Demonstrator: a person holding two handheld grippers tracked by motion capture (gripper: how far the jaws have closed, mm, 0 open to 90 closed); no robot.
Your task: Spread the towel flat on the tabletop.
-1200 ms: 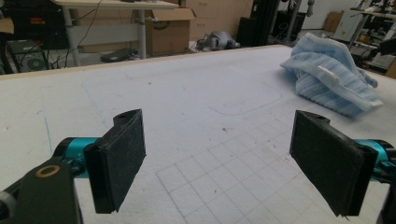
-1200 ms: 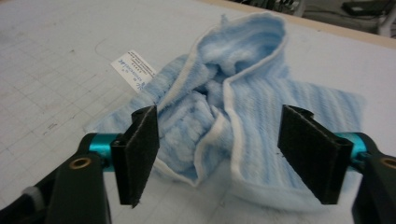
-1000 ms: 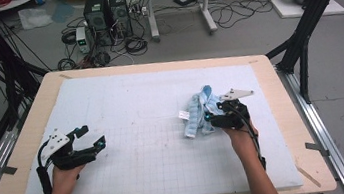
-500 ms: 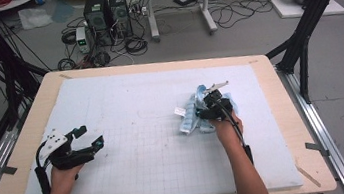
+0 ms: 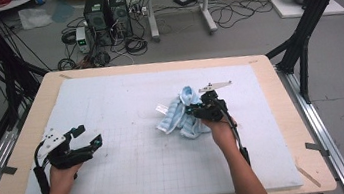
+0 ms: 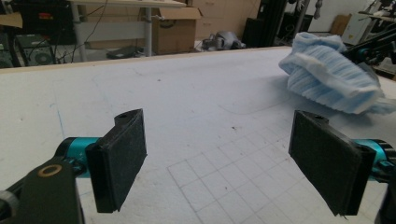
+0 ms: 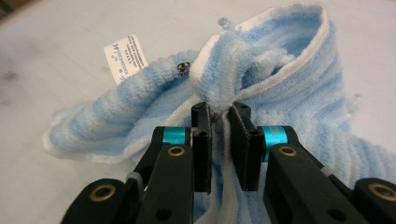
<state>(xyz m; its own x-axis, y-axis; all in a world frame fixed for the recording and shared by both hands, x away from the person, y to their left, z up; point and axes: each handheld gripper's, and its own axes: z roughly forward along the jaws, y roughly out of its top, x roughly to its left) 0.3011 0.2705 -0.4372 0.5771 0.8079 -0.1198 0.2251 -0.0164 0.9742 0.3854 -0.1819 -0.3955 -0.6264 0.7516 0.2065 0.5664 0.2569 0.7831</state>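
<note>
A crumpled light-blue striped towel (image 5: 178, 119) with a white edge lies right of the mat's middle. My right gripper (image 5: 197, 110) is at its right side. In the right gripper view the jaws (image 7: 219, 109) have just been closing and now pinch a raised fold of the towel (image 7: 289, 93) between the pads. A white label (image 7: 125, 56) sticks out of the cloth on the far left. My left gripper (image 5: 88, 135) rests at the left of the mat, open with nothing between its fingers (image 6: 224, 154). The towel (image 6: 327, 79) lies far off to its upper right.
A white gridded mat (image 5: 125, 98) covers most of the wooden table (image 5: 295, 126). Black frame posts (image 5: 303, 34) stand at the table's sides. Computer cases and cables (image 5: 108, 9) sit on the floor beyond the far edge.
My right gripper has moved left and slightly away from me into the towel and its jaws have narrowed on a fold. The towel has bunched and shifted left. The left gripper stayed put.
</note>
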